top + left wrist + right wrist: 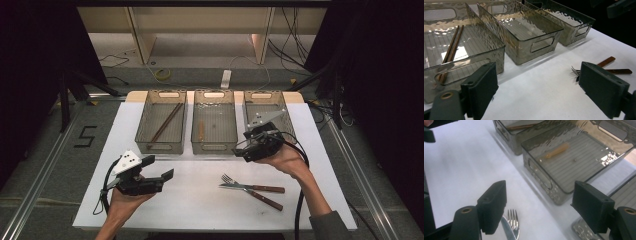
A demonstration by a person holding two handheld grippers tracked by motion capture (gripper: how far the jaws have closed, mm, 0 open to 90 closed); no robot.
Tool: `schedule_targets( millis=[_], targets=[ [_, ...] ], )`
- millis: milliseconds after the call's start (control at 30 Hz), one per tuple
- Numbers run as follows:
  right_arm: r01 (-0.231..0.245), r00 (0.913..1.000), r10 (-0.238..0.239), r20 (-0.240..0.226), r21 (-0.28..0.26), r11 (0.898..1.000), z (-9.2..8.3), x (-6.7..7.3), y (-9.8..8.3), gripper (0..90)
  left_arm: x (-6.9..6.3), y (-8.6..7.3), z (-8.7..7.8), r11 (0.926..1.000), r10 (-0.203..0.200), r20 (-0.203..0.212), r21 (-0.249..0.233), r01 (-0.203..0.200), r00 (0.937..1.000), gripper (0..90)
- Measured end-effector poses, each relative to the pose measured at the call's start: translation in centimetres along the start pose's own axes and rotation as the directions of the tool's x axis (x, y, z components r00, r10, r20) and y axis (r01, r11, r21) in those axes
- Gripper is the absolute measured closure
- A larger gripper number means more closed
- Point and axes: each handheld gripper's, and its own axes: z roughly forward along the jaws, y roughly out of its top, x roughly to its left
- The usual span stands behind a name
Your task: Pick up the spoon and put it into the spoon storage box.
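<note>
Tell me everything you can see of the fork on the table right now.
The fork lies flat on the white table, silver tines toward the left, its brown, wood-looking handle toward the right. It lies against or across the knife near the head, handles spreading apart. No tongs touch it. It sits in front of the trays.

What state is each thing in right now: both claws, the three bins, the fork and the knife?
Left claw: open, empty, above the table.
Right claw: open, empty, above the fork.
Left bin: holds chopsticks.
Middle bin: holds one small wooden piece.
Right bin: contents hidden by the right claw.
Fork: flat on the table, crossed with the knife.
Knife: flat on the table.
</note>
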Motion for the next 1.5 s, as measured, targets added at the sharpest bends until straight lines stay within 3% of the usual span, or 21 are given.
schedule_targets(
  millis=[167, 433, 767, 1033, 1333, 1500],
  targets=[
    [0.002, 0.9999, -0.002, 0.011, 0.03, 1.0, -0.4, -0.2, -1.1, 28.4, 0.0, 0.0, 0.0, 1.0, 0.005, 0.0, 0.0, -0.005, 1.0, 14.8],
    [0.007, 0.9999, -0.009, 0.011, 0.126, 0.992, -0.2, -0.8, -3.5, 28.5, 0.0, 0.0, -0.1, 1.0, 0.006, 0.002, -0.001, -0.006, 1.0, 14.8],
    [0.023, 0.9997, -0.021, -0.011, 0.258, 0.966, 0.9, -0.7, -5.8, 29.5, -0.1, 0.1, 0.0, 1.0, 0.005, 0.003, -0.003, -0.005, 1.0, 14.8],
    [0.033, 0.9994, -0.031, -0.013, 0.293, 0.956, 1.0, -0.5, -6.7, 29.5, -0.1, 0.1, 0.1, 1.0, 0.005, 0.004, 0.002, -0.005, 1.0, 14.8],
    [0.065, 0.9979, -0.062, -0.019, 0.371, 0.926, 1.5, 0.1, -7.7, 26.9, -0.1, 0.2, 0.2, 1.0, 0.003, 0.008, 0.001, -0.003, 1.0, 14.8],
    [0.077, 0.997, -0.071, -0.029, 0.396, 0.915, 1.6, 0.1, -8.2, 24.5, -0.3, 0.2, 0.4, 1.0, 0.008, 0.01, 0.005, -0.008, 0.9999, 14.8]
  ],
)
